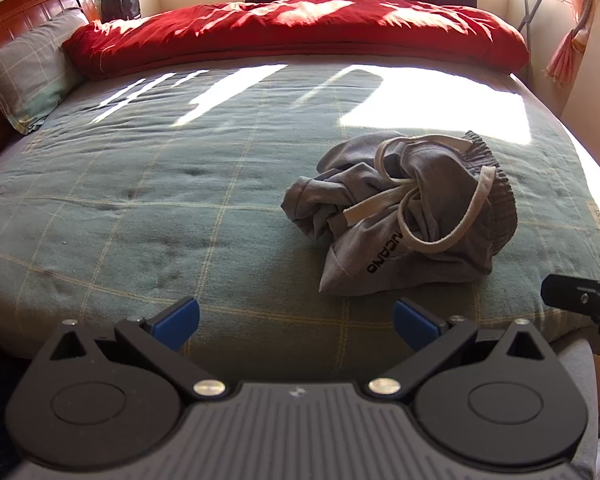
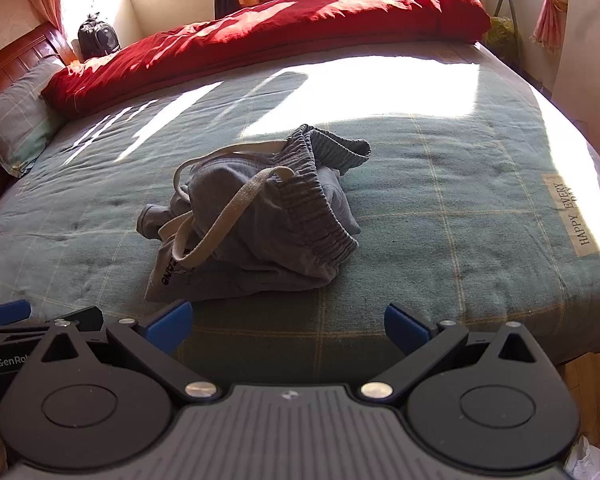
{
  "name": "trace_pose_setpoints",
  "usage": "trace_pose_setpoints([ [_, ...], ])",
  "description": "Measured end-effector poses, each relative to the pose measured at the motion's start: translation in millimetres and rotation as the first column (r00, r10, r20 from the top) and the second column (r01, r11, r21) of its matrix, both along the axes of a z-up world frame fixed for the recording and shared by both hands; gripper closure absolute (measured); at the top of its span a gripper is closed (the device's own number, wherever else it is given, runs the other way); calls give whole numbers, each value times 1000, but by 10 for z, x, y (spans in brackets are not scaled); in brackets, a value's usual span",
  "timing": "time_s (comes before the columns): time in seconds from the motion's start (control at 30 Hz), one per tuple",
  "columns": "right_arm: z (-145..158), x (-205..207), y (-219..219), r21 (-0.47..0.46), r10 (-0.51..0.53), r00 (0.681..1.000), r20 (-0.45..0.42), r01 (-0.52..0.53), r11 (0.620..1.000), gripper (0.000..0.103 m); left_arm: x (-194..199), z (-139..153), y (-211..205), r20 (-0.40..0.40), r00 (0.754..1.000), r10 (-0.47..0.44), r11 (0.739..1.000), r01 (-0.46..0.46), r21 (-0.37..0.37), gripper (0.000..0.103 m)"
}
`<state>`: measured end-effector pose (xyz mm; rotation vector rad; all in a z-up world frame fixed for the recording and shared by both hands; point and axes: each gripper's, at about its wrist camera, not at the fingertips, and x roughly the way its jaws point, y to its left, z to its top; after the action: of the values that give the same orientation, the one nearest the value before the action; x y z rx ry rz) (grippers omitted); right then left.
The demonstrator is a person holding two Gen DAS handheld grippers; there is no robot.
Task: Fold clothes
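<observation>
Sunlit plaid bedspread [image 1: 140, 200] carries crumpled grey shorts [image 1: 404, 216] at 1 o'clock of the wide-open, empty left gripper [image 1: 296, 320]; right gripper [image 2: 288, 322] likewise; loose drawstring [image 2: 228, 216] may snag a finger.

Both cameras sit on the grippers at the near edge of the bed [image 1: 140, 208], looking down and across it. The left one stands left of the gray clothes [image 1: 404, 208], the right one maybe a bit closer. Both see the red blanket [image 2: 284, 28].
</observation>
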<state>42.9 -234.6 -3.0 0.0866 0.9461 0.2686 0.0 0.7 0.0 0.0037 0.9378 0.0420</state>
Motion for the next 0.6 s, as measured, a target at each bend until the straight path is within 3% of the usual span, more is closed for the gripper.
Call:
trace_pose_setpoints([
  [0.6,-2,6,1,3,-3,1000,0,3,1000,0,2,-3,45,6,1000,21,999,-21,-29,1],
])
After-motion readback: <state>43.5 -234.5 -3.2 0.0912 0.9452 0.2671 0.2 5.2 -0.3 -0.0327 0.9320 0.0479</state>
